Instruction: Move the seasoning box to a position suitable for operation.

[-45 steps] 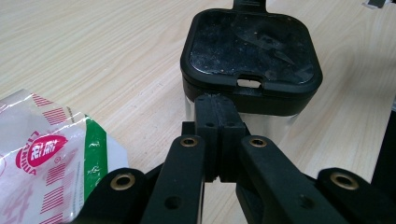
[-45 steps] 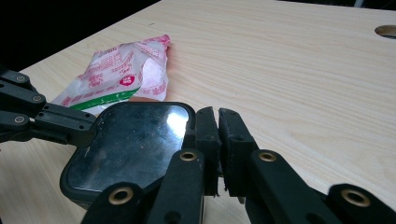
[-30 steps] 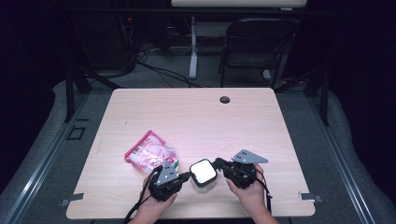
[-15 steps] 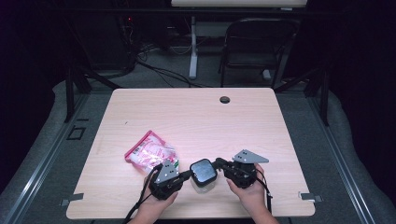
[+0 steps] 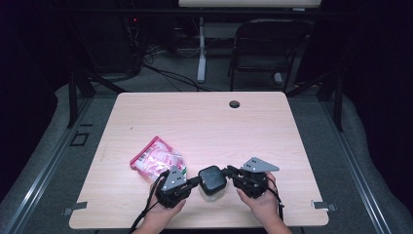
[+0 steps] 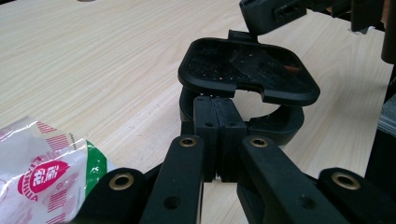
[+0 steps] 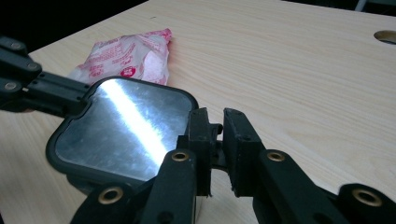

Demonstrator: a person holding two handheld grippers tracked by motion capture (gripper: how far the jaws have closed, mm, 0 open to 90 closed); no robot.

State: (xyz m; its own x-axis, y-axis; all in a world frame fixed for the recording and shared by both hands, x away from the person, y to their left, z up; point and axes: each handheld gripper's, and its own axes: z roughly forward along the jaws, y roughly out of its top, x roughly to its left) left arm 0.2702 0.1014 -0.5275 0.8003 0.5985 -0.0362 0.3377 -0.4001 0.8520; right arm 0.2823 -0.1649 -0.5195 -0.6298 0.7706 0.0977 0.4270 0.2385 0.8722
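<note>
A small jar (image 5: 212, 191) with a black square lid (image 5: 212, 178) stands near the table's front edge between my two grippers. My left gripper (image 5: 197, 182) is shut, its tips (image 6: 217, 107) against the jar's black collar (image 6: 285, 126) below the raised, tilted lid (image 6: 247, 70). I cannot see anything between its pads. From the other side my right gripper (image 5: 228, 172) reaches the lid's edge. Its jaws (image 7: 214, 127) have just been opening: a narrow gap shows, with the lid's small tab (image 7: 215, 127) in it. The lid's shiny top (image 7: 126, 130) faces that camera.
A pink and white snack bag (image 5: 157, 160) lies flat just left of the left gripper, close to its knuckles (image 6: 42, 177). The wooden table (image 5: 204, 126) has a cable hole (image 5: 234, 104) at its far edge. A folding chair (image 5: 265, 48) stands behind the table.
The lid's top gleamed white one second ago and looks dark from above now, so it has tipped a little. Both hands have kept their places.
</note>
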